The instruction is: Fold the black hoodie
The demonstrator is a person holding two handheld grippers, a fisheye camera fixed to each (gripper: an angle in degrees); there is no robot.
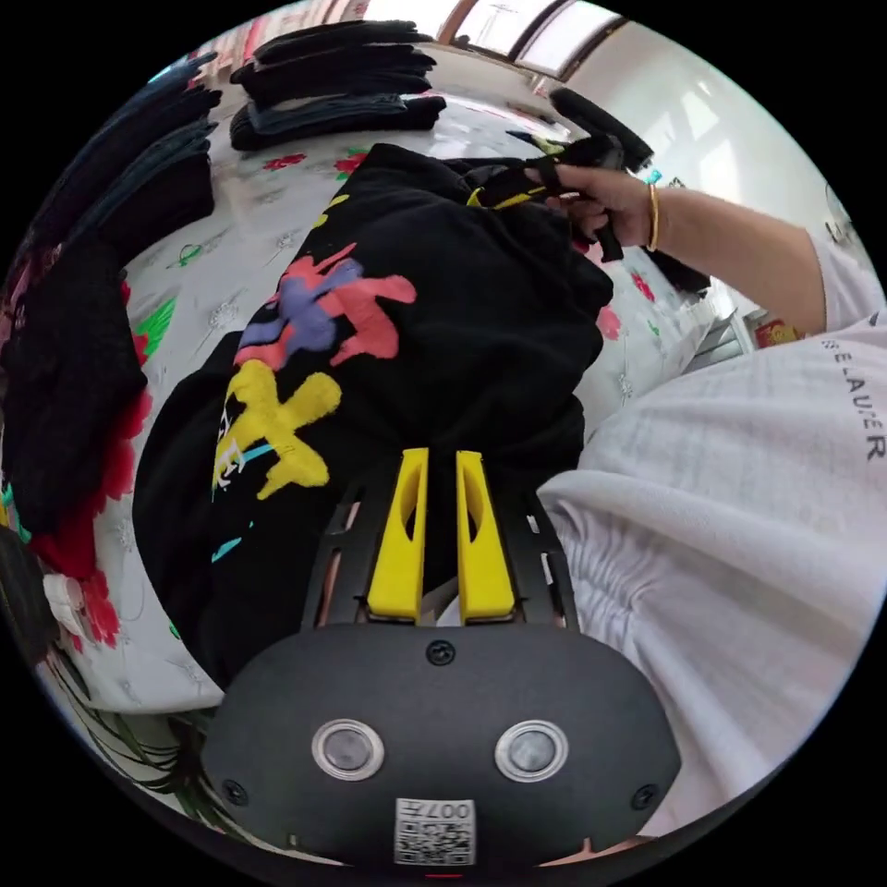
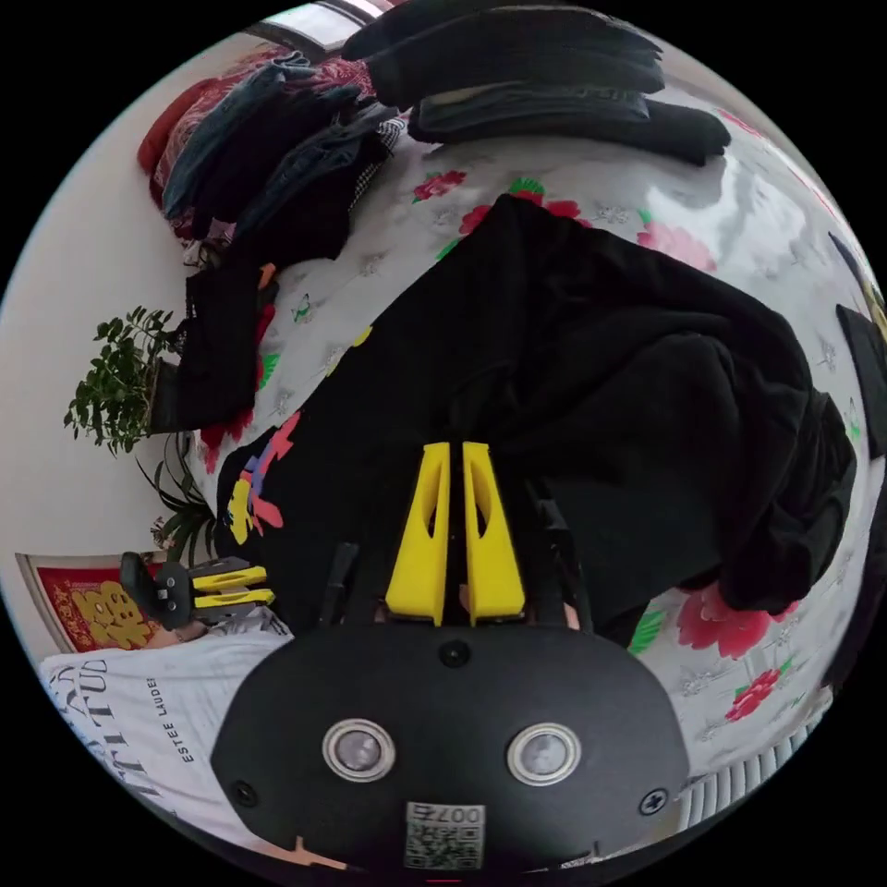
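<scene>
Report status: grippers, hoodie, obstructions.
Left gripper shut on black hoodie. Right gripper shut on it too. Hoodie bunched on floral sheet. Folded stacks beyond.

I see a bed under a white floral sheet [image 2: 591, 189] printed with red flowers and green leaves. The black hoodie [image 1: 443, 314] lies rumpled across its middle, its coloured print showing. At the far edge sits a stack of folded dark clothes [image 2: 545, 83]; beside it a looser heap of dark garments [image 2: 277, 157], and one more black piece [image 1: 65, 370] near the sheet's edge
</scene>
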